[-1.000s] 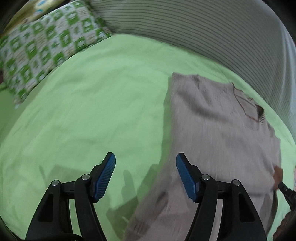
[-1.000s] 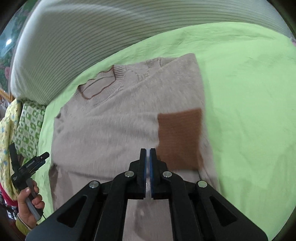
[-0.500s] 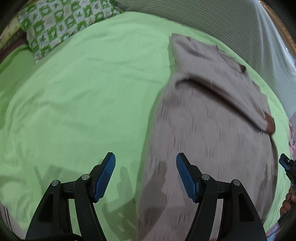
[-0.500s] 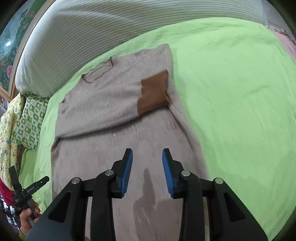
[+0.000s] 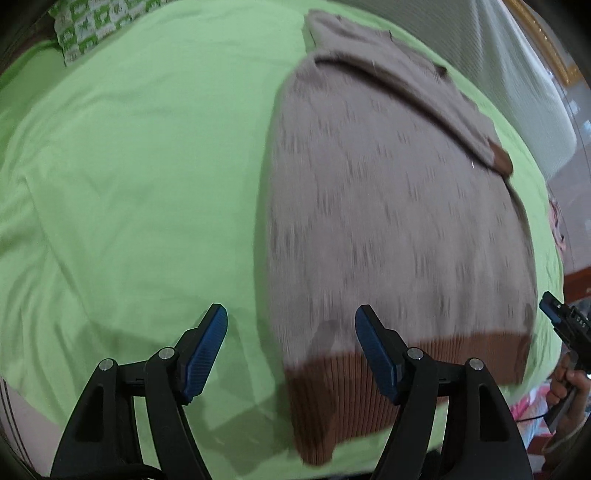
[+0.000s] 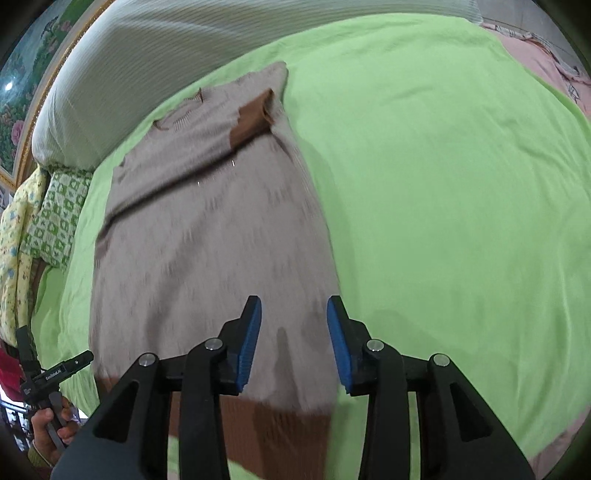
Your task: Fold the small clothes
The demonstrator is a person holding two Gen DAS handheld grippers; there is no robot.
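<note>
One beige sweater (image 5: 388, 221) lying flat on a green sheet (image 5: 140, 166), right of centre in the left view. Two grippers: left gripper (image 5: 291, 350) spread and opening, empty; right gripper (image 6: 293, 339) opening, nothing pinched. One patterned pillow (image 5: 92, 26), cropped at upper left. Knit blurred.

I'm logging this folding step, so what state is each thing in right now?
Sweater: lying flat on the bedsheet, sleeve folded across the chest, brown hem nearest the cameras.
Bedsheet: spread out, lightly wrinkled.
Pillow: lying at the sheet's far edge.
Left hand-held gripper: jaws opening, nothing between them, above the sweater's edge.
Right hand-held gripper: jaws opening, nothing held, above the sweater.
</note>
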